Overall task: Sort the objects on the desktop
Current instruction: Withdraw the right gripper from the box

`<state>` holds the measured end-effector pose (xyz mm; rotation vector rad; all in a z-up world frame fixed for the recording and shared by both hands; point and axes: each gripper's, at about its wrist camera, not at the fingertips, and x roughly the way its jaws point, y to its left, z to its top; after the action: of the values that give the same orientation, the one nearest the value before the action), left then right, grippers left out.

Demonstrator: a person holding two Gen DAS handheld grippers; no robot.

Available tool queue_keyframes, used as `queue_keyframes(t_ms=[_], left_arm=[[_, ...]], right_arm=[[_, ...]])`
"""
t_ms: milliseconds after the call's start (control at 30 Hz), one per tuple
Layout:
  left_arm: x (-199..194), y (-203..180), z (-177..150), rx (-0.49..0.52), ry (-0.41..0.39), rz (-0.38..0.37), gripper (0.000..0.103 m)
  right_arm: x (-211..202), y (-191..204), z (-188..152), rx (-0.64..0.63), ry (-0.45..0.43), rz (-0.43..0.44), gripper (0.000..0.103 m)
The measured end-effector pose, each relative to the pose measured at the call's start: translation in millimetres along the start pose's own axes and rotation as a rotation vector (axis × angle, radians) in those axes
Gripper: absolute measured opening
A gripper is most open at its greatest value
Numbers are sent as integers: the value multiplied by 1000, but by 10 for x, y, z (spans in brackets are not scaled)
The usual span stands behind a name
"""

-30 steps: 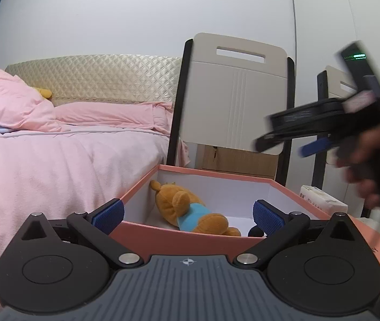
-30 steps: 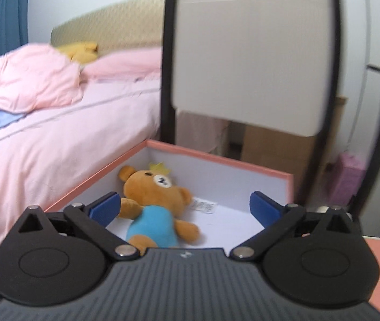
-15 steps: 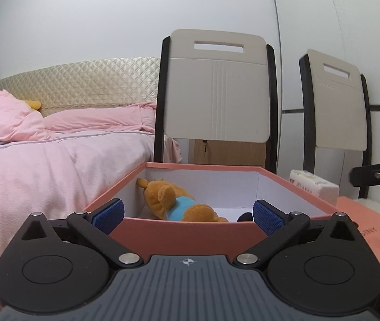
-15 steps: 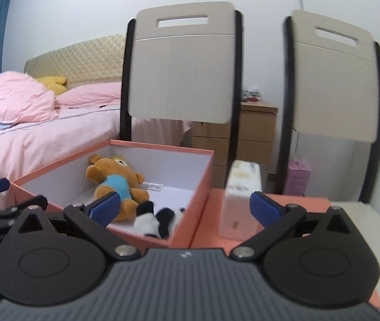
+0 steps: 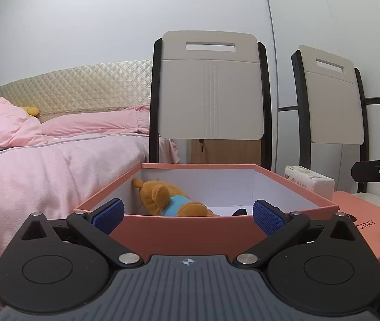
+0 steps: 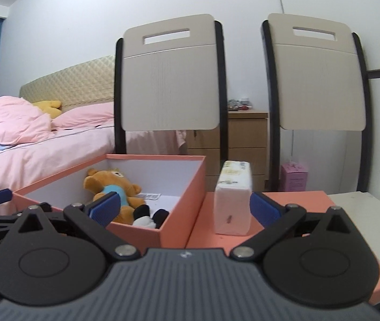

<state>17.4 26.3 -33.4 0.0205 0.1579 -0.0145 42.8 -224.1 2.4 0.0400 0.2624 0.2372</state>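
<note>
Since half a second before, both views barely shifted; the right gripper (image 6: pixel 185 208) had edged nearer the tissue pack (image 6: pixel 233 200) on the box lid (image 6: pixel 291 200). Both grippers hovered level, spread wide and empty, the left gripper (image 5: pixel 188 215) facing the orange box (image 5: pixel 184 231) holding the plush bear (image 5: pixel 167 200)

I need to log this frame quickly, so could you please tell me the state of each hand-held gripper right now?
Left hand-held gripper: open, holding nothing.
Right hand-held gripper: open, holding nothing.
</note>
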Motion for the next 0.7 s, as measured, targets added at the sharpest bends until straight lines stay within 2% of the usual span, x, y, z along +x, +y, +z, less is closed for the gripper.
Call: queue_keyframes(t_ms=[200,700], left_arm=[[1,4,4,-13,2,8,103],[-14,-50,-10,-4,3,-1,103]], right_arm=[[0,-18,15,19,-16,6,103],[0,-56,4,35,-11,-42,103]])
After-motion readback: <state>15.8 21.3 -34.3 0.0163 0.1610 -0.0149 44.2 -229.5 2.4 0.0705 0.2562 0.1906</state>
